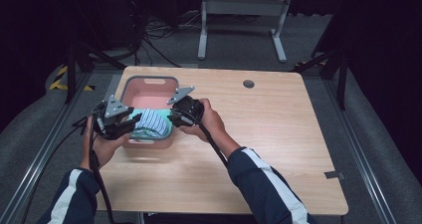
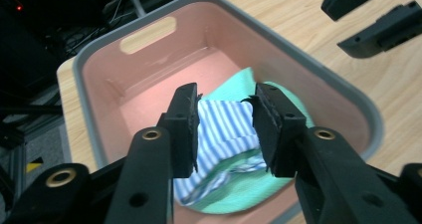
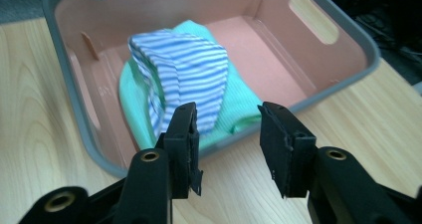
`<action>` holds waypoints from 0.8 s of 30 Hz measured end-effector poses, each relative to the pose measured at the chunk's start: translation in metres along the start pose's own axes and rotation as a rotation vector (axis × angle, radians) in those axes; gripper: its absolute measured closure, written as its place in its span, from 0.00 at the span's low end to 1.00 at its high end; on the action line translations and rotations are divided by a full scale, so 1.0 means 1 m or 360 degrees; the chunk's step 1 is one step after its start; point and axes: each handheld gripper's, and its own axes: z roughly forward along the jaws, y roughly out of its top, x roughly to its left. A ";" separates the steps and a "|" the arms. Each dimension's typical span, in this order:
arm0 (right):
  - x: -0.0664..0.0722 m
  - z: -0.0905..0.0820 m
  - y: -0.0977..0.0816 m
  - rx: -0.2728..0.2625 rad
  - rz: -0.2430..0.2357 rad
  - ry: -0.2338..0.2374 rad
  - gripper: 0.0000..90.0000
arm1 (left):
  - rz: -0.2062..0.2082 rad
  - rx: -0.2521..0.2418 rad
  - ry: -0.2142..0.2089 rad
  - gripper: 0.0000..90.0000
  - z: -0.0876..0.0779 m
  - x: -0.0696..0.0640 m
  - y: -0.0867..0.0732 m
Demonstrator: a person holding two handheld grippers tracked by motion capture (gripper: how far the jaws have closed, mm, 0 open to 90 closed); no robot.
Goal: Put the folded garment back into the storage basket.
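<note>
L gripper (image 2: 225,129) jaws sit apart around striped cloth (image 2: 226,129) in pink bin (image 2: 94,69); R gripper (image 3: 226,144) jaws apart beside bin.

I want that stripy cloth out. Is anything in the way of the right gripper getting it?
Yes: the bin's near wall stands between the right gripper and the striped cloth. Nothing covers the cloth from above.

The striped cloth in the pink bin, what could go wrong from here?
1. The left claw straddles the blue-and-white striped cloth with jaws open; closing may also pinch the green cloth underneath.
2. The cloths sit against the pink plastic bin's grey rim; pulling sideways could drag the bin.
</note>
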 end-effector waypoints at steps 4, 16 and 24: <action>-0.003 -0.012 -0.009 0.0006 -0.0006 -0.0030 0.59 | 0.0037 -0.0021 -0.0022 0.62 -0.003 -0.015 0.001; -0.006 -0.046 -0.040 0.0049 -0.0068 -0.0114 0.48 | 0.0115 -0.0034 -0.0086 0.43 -0.004 -0.048 0.005; -0.009 -0.062 -0.064 0.0067 -0.0064 -0.0168 0.39 | 0.0166 -0.0038 -0.0146 0.33 -0.001 -0.067 0.006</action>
